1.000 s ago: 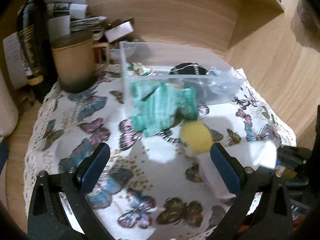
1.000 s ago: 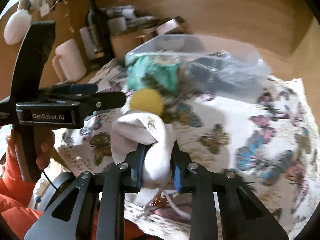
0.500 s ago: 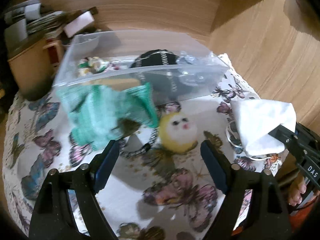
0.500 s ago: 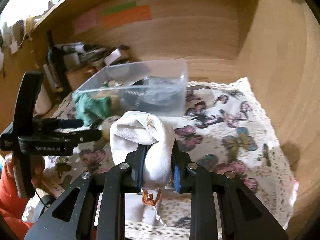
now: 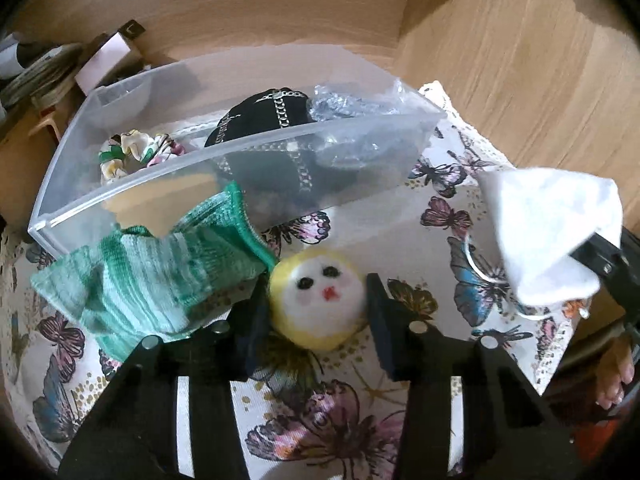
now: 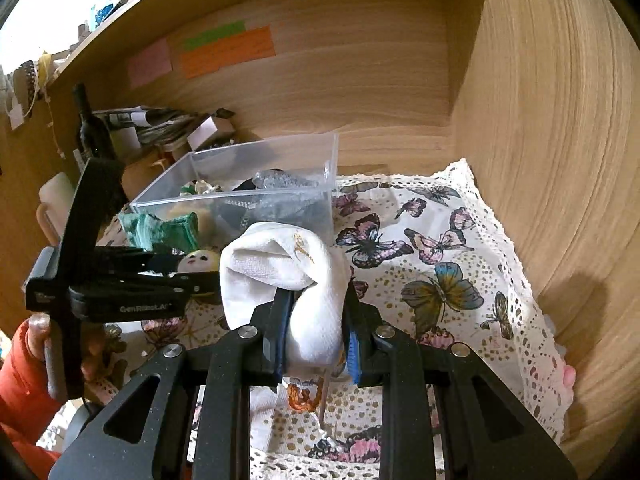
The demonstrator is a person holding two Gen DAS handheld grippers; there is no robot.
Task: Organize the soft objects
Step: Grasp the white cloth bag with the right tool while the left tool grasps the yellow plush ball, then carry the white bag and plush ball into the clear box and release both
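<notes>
White sock [image 6: 296, 280], yellow-and-white plush [image 5: 318, 300], butterfly-patterned cloth [image 6: 440, 280].

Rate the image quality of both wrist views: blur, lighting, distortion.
Left wrist view: strong fisheye bending with dark corners; the white cloth is washed out and softly blurred, while the yellow plush face is fairly sharp. Right wrist view: curved wood panels, overexposed top left corner, hard sunlight and shadow across the butterfly tablecloth; the clear box is sharp.

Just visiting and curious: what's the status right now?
Right gripper shut on white sock. Left gripper open, fingers around yellow plush ball. Green sock crowds its left finger.
</notes>
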